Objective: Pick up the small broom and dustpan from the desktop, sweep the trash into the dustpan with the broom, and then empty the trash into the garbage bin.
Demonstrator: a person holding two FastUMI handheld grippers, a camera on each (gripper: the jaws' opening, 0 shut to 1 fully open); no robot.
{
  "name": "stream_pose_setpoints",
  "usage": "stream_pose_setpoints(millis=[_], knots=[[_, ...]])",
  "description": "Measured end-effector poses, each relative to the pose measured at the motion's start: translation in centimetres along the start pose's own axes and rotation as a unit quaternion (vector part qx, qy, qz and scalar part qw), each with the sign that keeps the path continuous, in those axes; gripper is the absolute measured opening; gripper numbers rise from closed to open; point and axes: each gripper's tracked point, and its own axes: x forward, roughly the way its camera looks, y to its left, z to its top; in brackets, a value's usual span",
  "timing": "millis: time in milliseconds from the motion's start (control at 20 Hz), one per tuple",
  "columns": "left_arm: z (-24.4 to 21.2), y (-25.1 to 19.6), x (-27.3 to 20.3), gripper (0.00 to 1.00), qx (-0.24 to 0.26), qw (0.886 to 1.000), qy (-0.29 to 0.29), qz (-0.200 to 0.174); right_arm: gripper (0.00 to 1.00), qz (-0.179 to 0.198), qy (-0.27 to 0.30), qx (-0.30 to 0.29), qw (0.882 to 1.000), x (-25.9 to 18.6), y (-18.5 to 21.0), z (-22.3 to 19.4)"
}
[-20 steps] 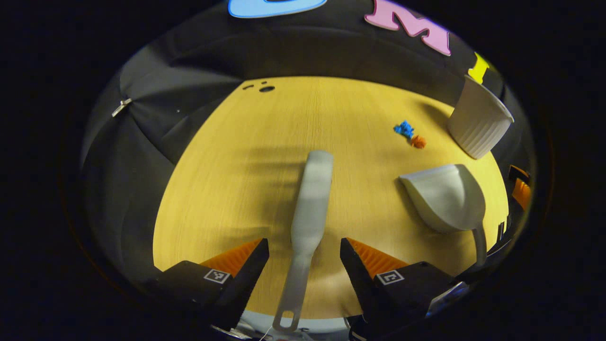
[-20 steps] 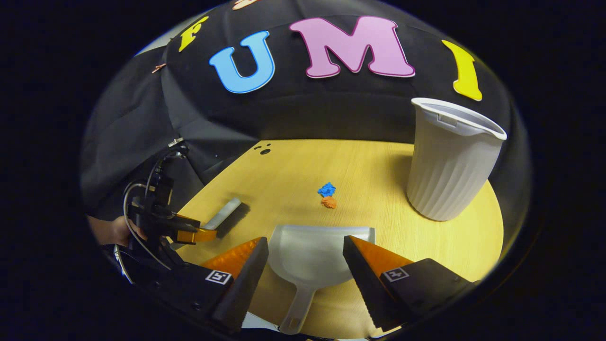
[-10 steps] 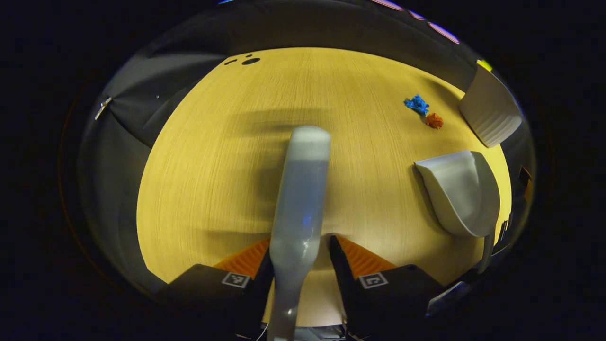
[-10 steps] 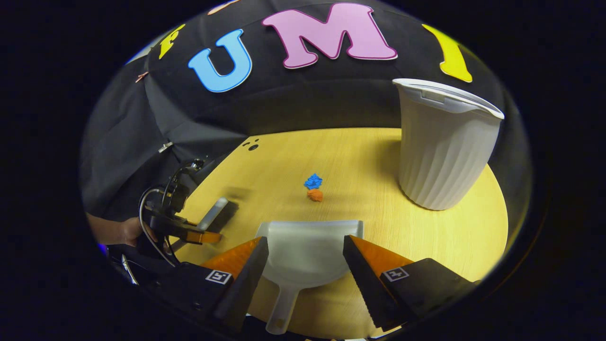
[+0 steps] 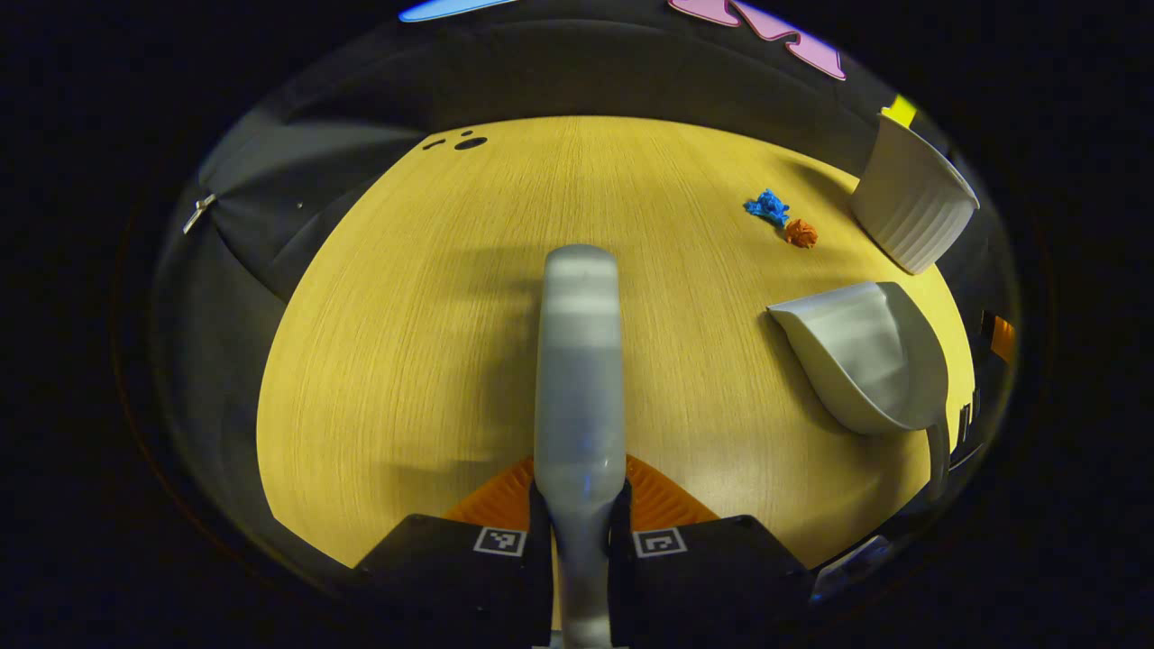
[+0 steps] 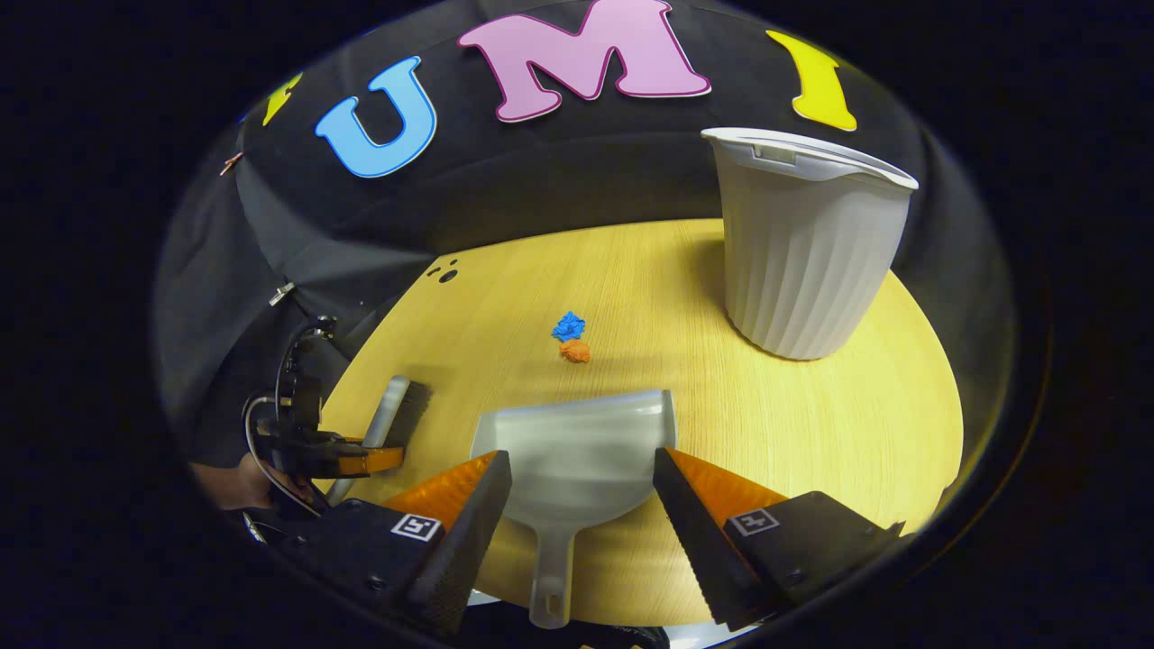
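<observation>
Yellow wood-grain tabletop (image 5: 433, 342) runs up to a black cloth wall, with a small dark hole (image 5: 470, 142) near its far edge at about 11 o'clock in the left gripper view. A white ribbed bin (image 6: 802, 243) stands upright at 2 o'clock in the right gripper view, well apart from the dustpan (image 6: 577, 451). Two scraps of trash, one blue (image 6: 568, 325) and one orange (image 6: 574, 351), lie touching each other on the bare wood between the dustpan's mouth and the bin, with nothing lying between them and the dustpan.

A second ago the left gripper (image 5: 580, 518) stood wide with the broom (image 5: 579, 361) lying loose between its fingers; since then the fingers have closed, and both now press on the broom's narrow handle. The right gripper (image 6: 581, 505) stays wide open either side of the dustpan, touching nothing that can be made out; the dustpan's handle has come nearer to it.

In the left gripper view the broom's long axis runs from 6 to 12 o'clock, its head pointing away along the fingers. The dustpan lies flat on the table, handle toward 6 o'clock in the right gripper view, mouth opening toward 12 o'clock at the scraps.

In the right gripper view the left gripper (image 6: 356, 460) sits at 8 o'clock, a hand (image 6: 236, 482) behind it.
</observation>
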Motion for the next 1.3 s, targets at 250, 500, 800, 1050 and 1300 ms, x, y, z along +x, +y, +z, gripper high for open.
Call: stream_pose_setpoints(millis=[250, 500, 800, 1050, 1300], knots=[[0.1, -0.2, -2.9, 0.27, -0.017, 0.998, -0.061, -0.028, 0.99, -0.024, 0.037, -0.001, 0.999, -1.2, 0.6, -2.1], [-1.2, 0.6, -7.2, 0.27, -0.013, 0.993, -0.111, -0.040, 0.99, -0.049, 0.080, 0.013, 0.996, -1.6, 0.7, -5.4], [-4.2, 1.5, -11.2, 0.28, 0.004, 0.990, -0.137, -0.038, 0.99, -0.072, 0.144, 0.026, 0.987, 0.8, 1.1, -10.2], [-5.1, 0.8, -11.9, 0.27, -0.007, 0.991, -0.131, -0.030, 1.00, -0.093, 0.185, -0.011, 0.978, 4.0, 0.5, -13.5], [-3.6, -0.7, -11.0, 0.27, -0.035, 0.993, -0.110, -0.016, 0.83, -0.097, 0.191, -0.050, 0.975, 6.7, -0.7, -13.7]])
